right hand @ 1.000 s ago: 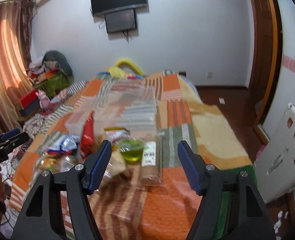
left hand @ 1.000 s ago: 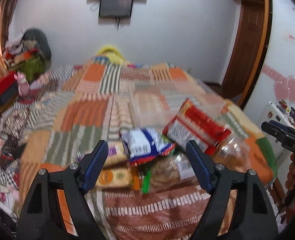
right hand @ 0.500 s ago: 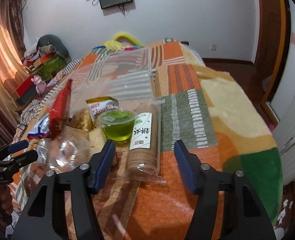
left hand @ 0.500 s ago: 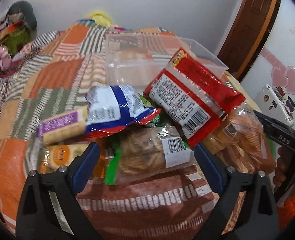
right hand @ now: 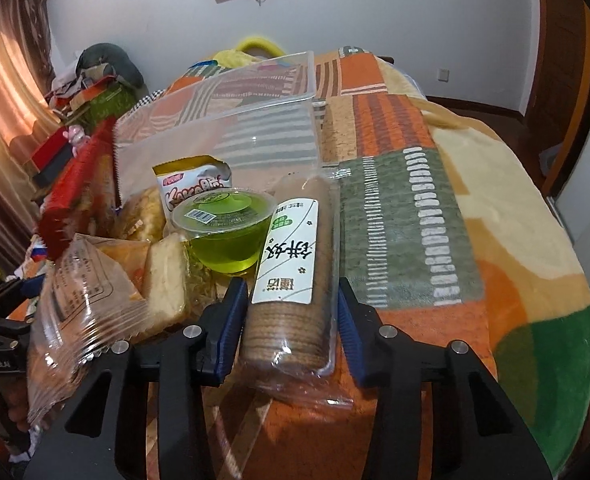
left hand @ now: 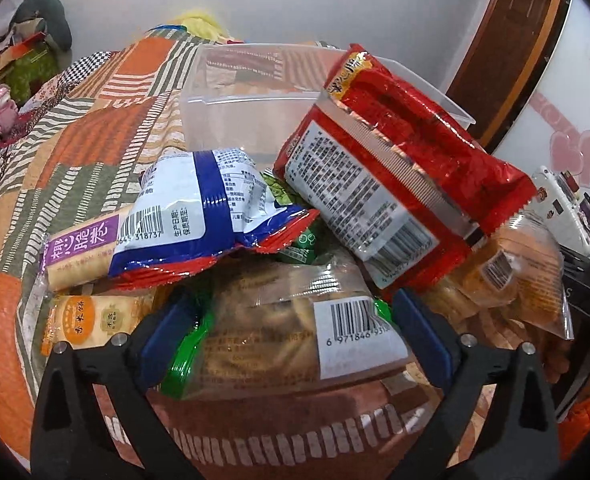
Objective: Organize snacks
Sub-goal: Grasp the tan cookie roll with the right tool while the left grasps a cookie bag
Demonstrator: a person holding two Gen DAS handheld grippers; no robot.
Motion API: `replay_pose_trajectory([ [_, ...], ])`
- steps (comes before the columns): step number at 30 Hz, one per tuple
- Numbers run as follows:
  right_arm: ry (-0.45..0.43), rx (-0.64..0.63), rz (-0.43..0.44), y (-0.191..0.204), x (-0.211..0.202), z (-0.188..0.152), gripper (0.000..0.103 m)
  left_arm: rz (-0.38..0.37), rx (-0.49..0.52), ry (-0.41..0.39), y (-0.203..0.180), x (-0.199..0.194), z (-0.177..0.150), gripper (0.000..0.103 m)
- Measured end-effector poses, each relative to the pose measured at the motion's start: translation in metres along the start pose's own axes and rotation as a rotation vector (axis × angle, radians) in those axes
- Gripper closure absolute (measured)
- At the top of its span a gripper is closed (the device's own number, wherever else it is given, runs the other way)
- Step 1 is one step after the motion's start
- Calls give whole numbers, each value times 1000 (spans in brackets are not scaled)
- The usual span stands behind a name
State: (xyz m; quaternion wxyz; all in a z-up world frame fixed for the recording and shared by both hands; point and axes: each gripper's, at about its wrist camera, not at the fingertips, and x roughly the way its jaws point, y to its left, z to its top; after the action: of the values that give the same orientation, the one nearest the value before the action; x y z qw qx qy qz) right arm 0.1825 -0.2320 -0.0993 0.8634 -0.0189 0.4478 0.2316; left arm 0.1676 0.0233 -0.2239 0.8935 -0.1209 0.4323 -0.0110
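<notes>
My left gripper (left hand: pixel 293 338) hangs low over the snack pile, its jaws opening wide around a clear-wrapped biscuit pack (left hand: pixel 279 340) with a barcode label and a green end; the pads stand clear of it. Behind lie a blue-and-white bag (left hand: pixel 199 224), a red packet (left hand: pixel 407 160) and a purple-labelled biscuit bar (left hand: pixel 79 252). My right gripper (right hand: pixel 291 320) straddles a clear sleeve of round biscuits (right hand: pixel 291 264) with a white-and-green label. Its jaws are closing and the pads sit close beside the wrapper. A green jelly cup (right hand: pixel 223 232) stands just left of the sleeve.
A clear plastic box (right hand: pixel 235 120) lies on the patchwork blanket (right hand: pixel 415 200) behind the pile, seen also as the box (left hand: pixel 255 92) in the left wrist view. Wrapped cakes (right hand: pixel 87 300) lie left of the right gripper. The bed edge falls away at right.
Both grippers have come down and closer to the snack pile. The left jaws have widened around the barcode pack; the right jaws have narrowed around the round-biscuit sleeve.
</notes>
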Motion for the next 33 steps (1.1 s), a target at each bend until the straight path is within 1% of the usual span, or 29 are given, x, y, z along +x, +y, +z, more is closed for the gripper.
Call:
replay_pose_trajectory([
  [3, -8, 0, -15, 1, 0, 0, 67, 5, 7, -11, 0, -2, 0, 7],
  [5, -13, 9, -18, 1, -2, 1, 68, 18, 21, -23, 0, -5, 0, 16],
  [7, -18, 24, -14, -1, -5, 0, 69, 16, 32, -24, 0, -8, 0, 20],
  [8, -19, 30, -14, -1, -6, 1, 69, 7, 35, -25, 0, -10, 0, 30],
  [9, -21, 35, -14, -2, -7, 2, 69, 0, 42, -26, 0, -13, 0, 30],
  [10, -25, 38, -15, -3, -11, 1, 69, 9, 53, -28, -1, -15, 0, 31],
  [12, -30, 42, -16, -5, -15, 1, 69, 18, 68, -37, -3, -20, -1, 36],
  [13, -35, 44, -16, -6, -19, 0, 69, 20, 72, -43, -4, -23, -1, 41],
  [16, -57, 45, -22, -8, -26, -2, 69, 24, 78, -53, -5, -33, -1, 46],
  [17, -66, 45, -21, -9, -31, -3, 69, 23, 75, -55, -5, -36, -1, 51],
  [20, -89, 47, -21, -10, -38, -1, 69, 28, 68, -70, -3, -46, 1, 71],
  [22, -108, 49, -18, -11, -44, 0, 69, 28, 66, -83, -3, -55, 3, 79],
  [23, -116, 49, -16, -10, -46, 2, 69, 24, 63, -88, -2, -59, 5, 86],
  [24, -125, 49, -14, -9, -48, 3, 69, 19, 59, -84, -1, -60, 5, 87],
  [26, -141, 46, -9, -8, -51, 6, 69, 10, 51, -72, 1, -63, 6, 87],
  [27, -147, 45, -8, -6, -52, 7, 69, 24, 42, -69, 2, -64, 5, 83],
  [28, -152, 43, -5, -6, -53, 8, 69, 40, 37, -64, 2, -64, 3, 63],
  [29, -155, 42, -3, -5, -53, 8, 69, 52, 31, -57, 3, -63, 2, 32],
  [30, -158, 42, 0, -6, -53, 8, 69, 62, 19, -54, 5, -62, 0, 20],
  [31, -157, 43, 3, -6, -53, 8, 69, 60, -2, -53, 8, -60, -2, 11],
  [33, -157, 47, 11, -6, -53, 6, 69, 40, -24, -23, 11, -51, -4, 11],
])
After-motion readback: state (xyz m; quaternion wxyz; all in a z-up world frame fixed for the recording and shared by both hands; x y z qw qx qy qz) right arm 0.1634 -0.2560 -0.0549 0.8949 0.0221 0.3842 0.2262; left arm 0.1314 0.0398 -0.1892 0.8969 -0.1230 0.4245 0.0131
